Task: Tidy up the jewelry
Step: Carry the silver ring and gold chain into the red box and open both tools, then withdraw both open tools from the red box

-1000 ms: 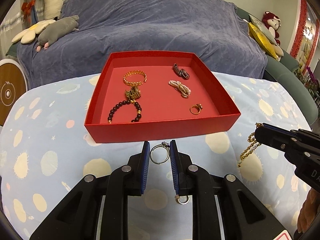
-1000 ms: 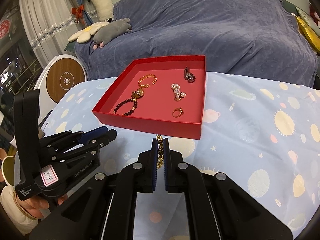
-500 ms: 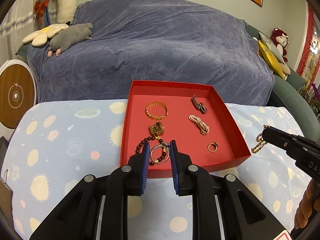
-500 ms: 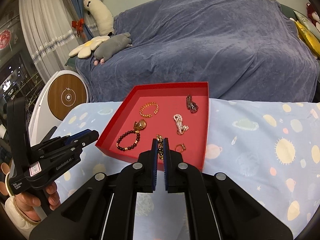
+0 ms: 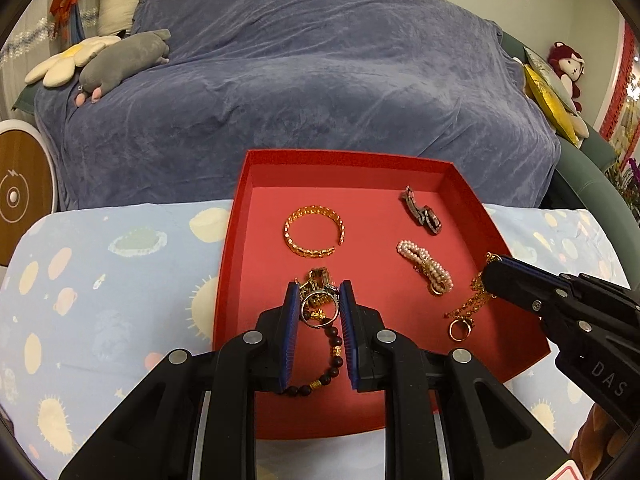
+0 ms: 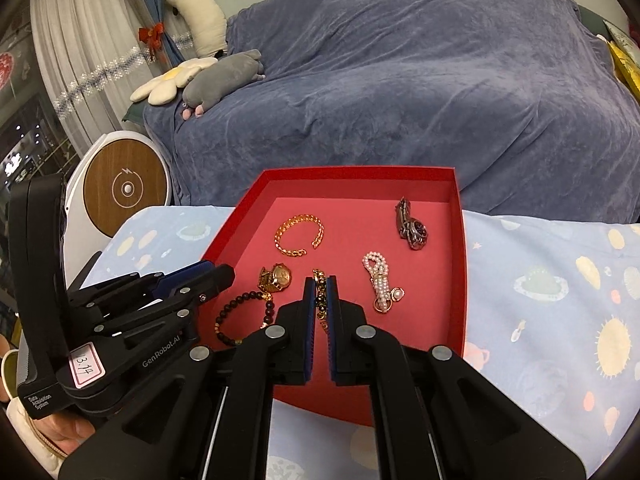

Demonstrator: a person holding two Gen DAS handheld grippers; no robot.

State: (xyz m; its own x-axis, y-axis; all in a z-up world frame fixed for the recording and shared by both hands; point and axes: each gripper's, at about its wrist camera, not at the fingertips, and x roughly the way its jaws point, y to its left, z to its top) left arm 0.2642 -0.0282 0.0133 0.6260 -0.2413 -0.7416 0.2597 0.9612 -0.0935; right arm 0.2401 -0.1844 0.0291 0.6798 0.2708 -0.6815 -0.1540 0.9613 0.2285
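Left tongs (image 5: pixel 319 305) pinching silver stone-set ring (image 5: pixel 318 307); right tongs (image 6: pixel 320 286) pinching gold chain (image 6: pixel 319 295); both above shallow red cardboard tray's (image 5: pixel 236 216) near edge.

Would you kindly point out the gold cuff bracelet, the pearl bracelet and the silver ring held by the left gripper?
gold cuff bracelet (image 5: pixel 314 236), left wrist view, on its lower band.
pearl bracelet (image 5: pixel 426 265), left wrist view, on its middle beads.
silver ring (image 5: pixel 316 307), left wrist view, on its hoop.
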